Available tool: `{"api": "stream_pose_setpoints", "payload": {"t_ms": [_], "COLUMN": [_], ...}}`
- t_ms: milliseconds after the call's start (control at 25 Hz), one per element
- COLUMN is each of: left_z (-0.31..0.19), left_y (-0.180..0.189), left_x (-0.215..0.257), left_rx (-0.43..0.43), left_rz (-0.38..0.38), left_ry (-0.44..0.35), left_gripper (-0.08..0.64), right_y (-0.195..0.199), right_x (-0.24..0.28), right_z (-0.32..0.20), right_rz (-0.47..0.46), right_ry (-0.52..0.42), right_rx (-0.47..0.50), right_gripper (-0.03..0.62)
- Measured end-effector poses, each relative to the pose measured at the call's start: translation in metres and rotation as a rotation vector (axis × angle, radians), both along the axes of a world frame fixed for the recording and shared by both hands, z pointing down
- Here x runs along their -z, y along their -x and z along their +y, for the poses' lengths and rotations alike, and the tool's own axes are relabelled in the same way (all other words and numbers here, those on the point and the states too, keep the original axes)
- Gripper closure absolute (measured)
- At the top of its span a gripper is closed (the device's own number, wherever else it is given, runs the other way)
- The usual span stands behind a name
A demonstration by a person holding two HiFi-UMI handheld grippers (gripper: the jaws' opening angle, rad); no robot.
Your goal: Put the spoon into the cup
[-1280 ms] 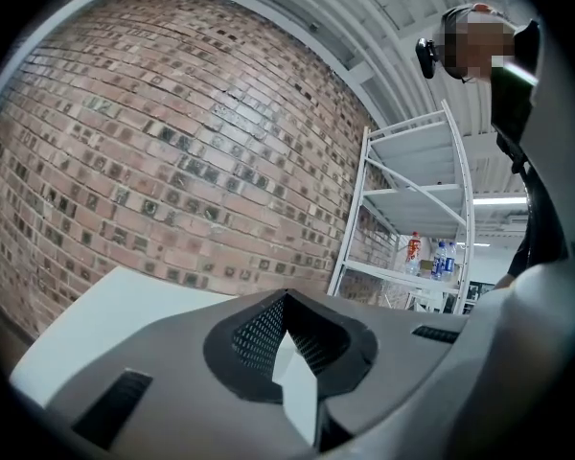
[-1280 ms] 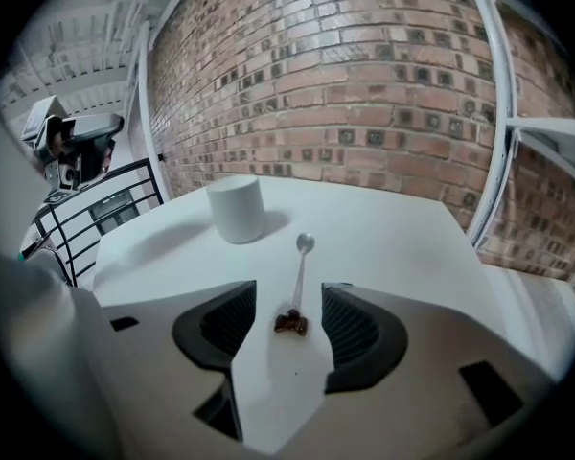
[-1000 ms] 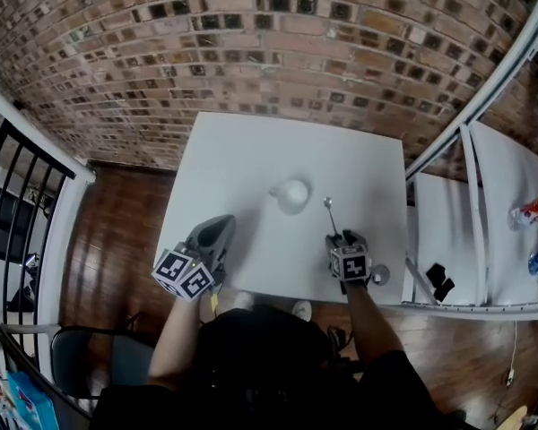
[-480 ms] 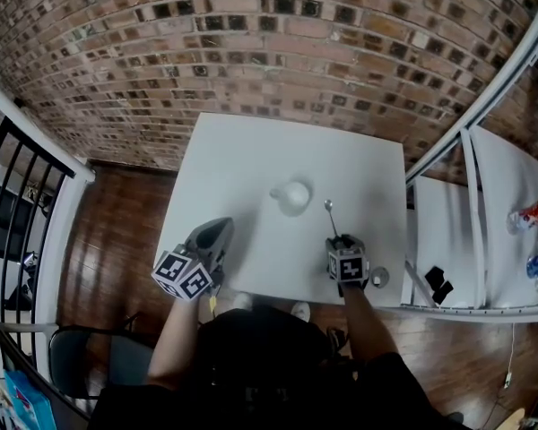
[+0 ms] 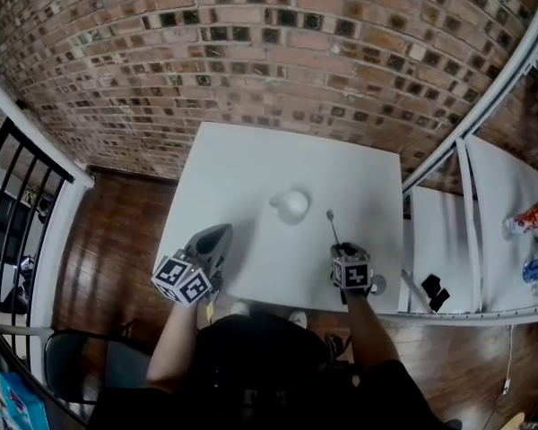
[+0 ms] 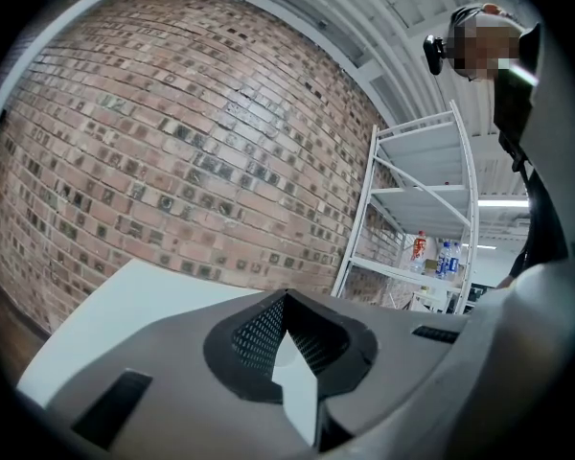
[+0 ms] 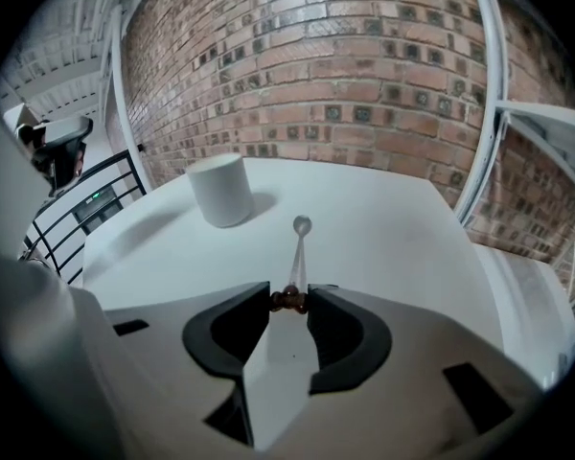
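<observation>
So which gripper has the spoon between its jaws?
The right gripper: its jaws are closing on the spoon, at its brown handle end. The left gripper has shut, empty jaws.

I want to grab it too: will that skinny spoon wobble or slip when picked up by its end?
Probably light: the spoon is thin with a tiny bowl. It may swing or twist, since the right gripper, jaws closing, has only its rounded brown end between them. It looks stiff, lying straight on the table.

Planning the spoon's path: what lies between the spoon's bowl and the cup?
Nothing: only bare white table separates the spoon from the cup, shown plainly in the right gripper view.
</observation>
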State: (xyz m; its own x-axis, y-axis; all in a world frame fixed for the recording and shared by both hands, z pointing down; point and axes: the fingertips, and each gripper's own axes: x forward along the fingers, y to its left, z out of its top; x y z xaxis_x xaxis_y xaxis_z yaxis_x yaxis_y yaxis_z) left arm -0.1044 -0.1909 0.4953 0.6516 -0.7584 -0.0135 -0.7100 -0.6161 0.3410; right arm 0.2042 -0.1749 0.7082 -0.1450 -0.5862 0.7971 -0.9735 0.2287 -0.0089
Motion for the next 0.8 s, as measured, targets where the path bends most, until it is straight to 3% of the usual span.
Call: {"api": "stream_pose_setpoints", "payload": {"t_ms": [400,720,800], "left_z": [-0.009,-0.01,-0.011], "left_y": [-0.007,-0.005,0.0], "left_x": [0.021,0.05,0.054], "left_rx": [-0.019,-0.025,-0.015], "left_rz": [-0.001,-0.028,-0.035], "left_ry": [-0.063,-0.142,-0.152], "left_gripper": [0.557,0.557,0.557], "right_y": [-0.018,0.016,0.025], "right_x": [0.094,0.21,0.23], "right_z": [-0.021,-0.022,-0.021], "right_rz": [-0.011,-0.173,-0.208], "right_ry": [-0.286,-0.551,-0.58], "right_rx": [0.005,0.175,0.219], "right_gripper": [0.463,0.463,0.463]}}
